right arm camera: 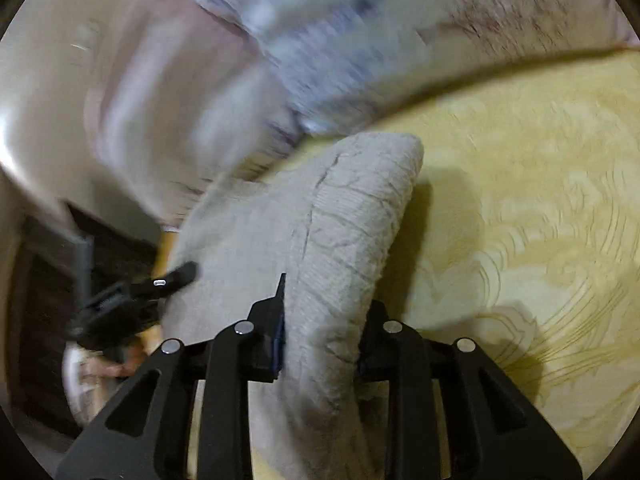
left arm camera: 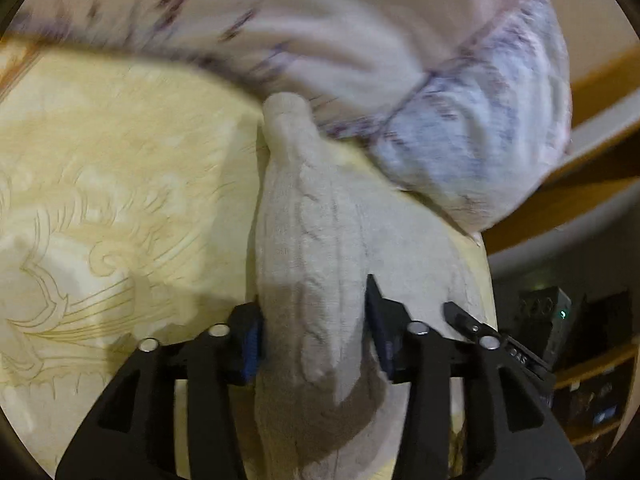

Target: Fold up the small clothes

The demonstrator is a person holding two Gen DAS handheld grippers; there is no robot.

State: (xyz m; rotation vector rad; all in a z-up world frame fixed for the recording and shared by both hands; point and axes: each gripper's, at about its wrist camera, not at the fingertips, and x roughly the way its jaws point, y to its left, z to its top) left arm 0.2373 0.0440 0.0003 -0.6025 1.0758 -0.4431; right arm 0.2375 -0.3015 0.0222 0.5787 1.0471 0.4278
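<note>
Garment: beige knit piece (left arm camera: 316,248), ribbed and cabled in texture, bunched into a thick fold; exact type (small sweater or similar) not readable.
Garment location: lying on the yellow embossed bedspread (left arm camera: 120,168), near its edge; in the right wrist view it runs from 6 o'clock up toward 12 (right arm camera: 328,240).
Left gripper (left arm camera: 314,332): fingers set either side of a fold of the knit, pads against the cloth; holding it, gap moderate because the fold is thick.
Right gripper (right arm camera: 320,340): same arrangement, closed onto a second bunch of the same garment.
Relation: the other tool's black fingertip shows at 3 o'clock in the left wrist view and at 9 o'clock in the right wrist view, so the two grips sit close, side by side on one edge.
Why held so: judged, paired grips on one edge let the cloth be carried over as a straight line, keeping the fold square.
Background: patterned pillow or bedding (left arm camera: 480,128) at 1 o'clock in the left view, blurred; wooden shelving (left arm camera: 592,360) at 4 o'clock beyond the bed.
Step in hand: judged, mid-fold, edge lifted, not yet laid down.
Risk: bulky knit may slip unevenly from one grip and skew the fold.
</note>
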